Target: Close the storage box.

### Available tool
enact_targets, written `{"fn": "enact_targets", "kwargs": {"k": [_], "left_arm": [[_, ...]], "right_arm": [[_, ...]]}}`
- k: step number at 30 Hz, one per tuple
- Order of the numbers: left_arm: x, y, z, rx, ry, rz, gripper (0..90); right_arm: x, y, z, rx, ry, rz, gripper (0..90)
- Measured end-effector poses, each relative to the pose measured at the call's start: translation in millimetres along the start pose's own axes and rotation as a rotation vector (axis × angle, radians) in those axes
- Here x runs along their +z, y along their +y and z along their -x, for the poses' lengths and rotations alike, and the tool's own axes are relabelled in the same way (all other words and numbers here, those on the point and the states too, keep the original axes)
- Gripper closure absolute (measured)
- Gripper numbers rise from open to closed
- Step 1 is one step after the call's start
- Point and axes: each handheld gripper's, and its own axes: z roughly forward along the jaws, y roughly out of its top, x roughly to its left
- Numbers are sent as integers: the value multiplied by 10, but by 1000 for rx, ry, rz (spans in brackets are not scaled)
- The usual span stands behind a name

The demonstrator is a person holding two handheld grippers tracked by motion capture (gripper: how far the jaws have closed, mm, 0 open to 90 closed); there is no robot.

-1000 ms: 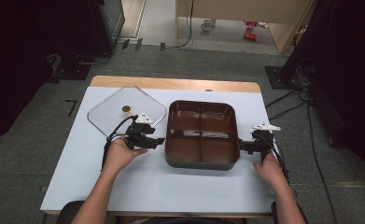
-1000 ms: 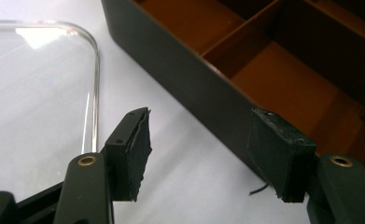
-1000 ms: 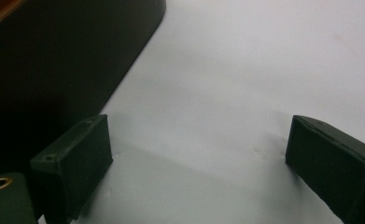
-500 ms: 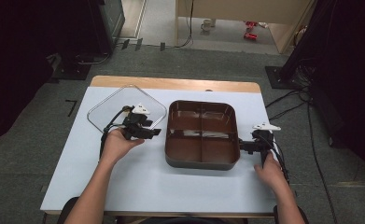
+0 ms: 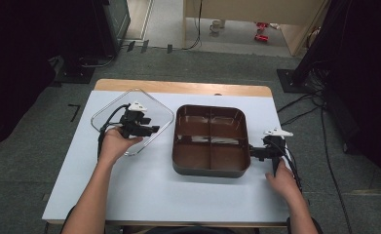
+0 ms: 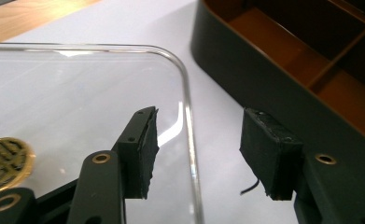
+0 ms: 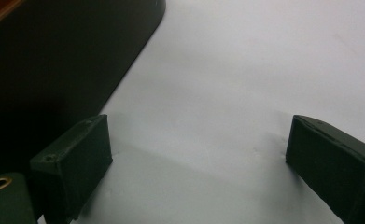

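A clear lid [image 5: 111, 116] with rounded corners lies flat on the table, left of a dark brown divided tray [image 5: 210, 170]. My left gripper [image 5: 154, 130] hovers over the lid's right edge, pointing toward the tray. In the left gripper view the jaws of this gripper [image 6: 199, 154] straddle the lid's rim [image 6: 190, 135] without touching it; they have just been closing. A gold disc [image 6: 5, 163] sits on the lid [image 6: 77, 88] at lower left. My right gripper [image 5: 253, 152] rests low beside the tray's right wall, open [image 7: 199, 158], with bare table between its fingers.
The tray [image 6: 264, 79] has several empty compartments. The white table top [image 5: 144, 190] has a wooden strip [image 5: 178, 87] along its far edge. Cables trail on the floor to the right. In the right gripper view the tray's dark wall [image 7: 54, 60] stands at left.
My left hand has drawn back from the tray's left side and shifted left and farther away, over the lid. The right hand and the tray have stayed put.
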Motion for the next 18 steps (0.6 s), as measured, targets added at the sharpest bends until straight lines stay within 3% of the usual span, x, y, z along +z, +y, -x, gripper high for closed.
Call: {"fn": "enact_targets", "kwargs": {"k": [8, 15, 18], "left_arm": [[-27, -23, -232, -34, 50, 41, 483], [-29, -35, -384, -63, 83, 43, 483], [-28, -39, -460, -63, 117, 44, 471]], "right_arm": [[1, 0, -1, 1, 0, 1, 63], [1, 0, -1, 1, 0, 1, 62], [1, 0, -1, 1, 0, 1, 63]]}}
